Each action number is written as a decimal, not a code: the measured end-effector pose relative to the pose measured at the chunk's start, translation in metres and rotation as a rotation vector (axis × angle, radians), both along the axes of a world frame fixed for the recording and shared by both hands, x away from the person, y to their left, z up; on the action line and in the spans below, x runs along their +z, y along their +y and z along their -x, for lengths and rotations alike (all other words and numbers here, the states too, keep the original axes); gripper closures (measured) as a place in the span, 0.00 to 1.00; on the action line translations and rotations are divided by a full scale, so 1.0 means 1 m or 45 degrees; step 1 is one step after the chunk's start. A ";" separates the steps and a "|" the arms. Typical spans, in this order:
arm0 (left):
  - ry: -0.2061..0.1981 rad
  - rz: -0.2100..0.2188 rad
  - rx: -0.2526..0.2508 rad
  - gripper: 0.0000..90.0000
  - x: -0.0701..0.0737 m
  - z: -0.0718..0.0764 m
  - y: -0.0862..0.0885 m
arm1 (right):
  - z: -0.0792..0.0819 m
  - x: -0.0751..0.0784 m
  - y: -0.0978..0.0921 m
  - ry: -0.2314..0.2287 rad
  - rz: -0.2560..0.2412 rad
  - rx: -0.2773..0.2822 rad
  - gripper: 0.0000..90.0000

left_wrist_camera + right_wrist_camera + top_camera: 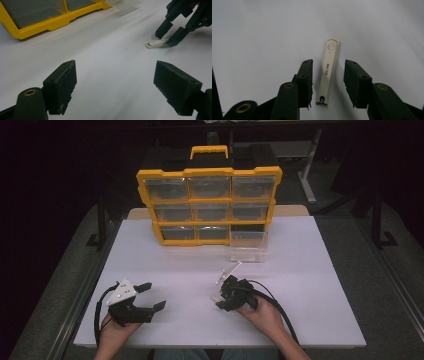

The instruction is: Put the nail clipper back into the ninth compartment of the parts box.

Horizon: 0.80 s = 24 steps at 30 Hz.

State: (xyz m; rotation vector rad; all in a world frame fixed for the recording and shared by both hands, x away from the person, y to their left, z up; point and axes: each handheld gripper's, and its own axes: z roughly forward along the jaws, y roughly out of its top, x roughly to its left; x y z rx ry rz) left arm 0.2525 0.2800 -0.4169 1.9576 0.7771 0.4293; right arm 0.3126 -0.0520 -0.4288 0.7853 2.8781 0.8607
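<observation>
A cream-white nail clipper lies flat on the white table. My right gripper is open, its two black jaws straddling the clipper on either side without gripping it. In the high view the right gripper sits low at the table's near middle, the clipper just showing at its tips. My left gripper rests near the front left, open wide with nothing between its jaws. The left gripper view looks across at the clipper under the right gripper's fingertips.
A yellow organiser case with several clear drawers stands upright at the back of the table. One clear drawer has been pulled out and sits on the table before its empty bottom-right slot. A small clear lid piece lies near the right gripper.
</observation>
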 end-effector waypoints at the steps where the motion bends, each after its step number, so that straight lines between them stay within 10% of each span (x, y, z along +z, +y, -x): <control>1: -0.001 0.001 0.000 0.20 0.000 0.000 0.000 | 0.001 -0.001 0.002 -0.004 0.013 0.005 0.68; 24: 0.003 -0.001 -0.002 0.20 -0.001 -0.001 0.001 | 0.007 -0.004 0.004 -0.072 0.033 0.006 0.84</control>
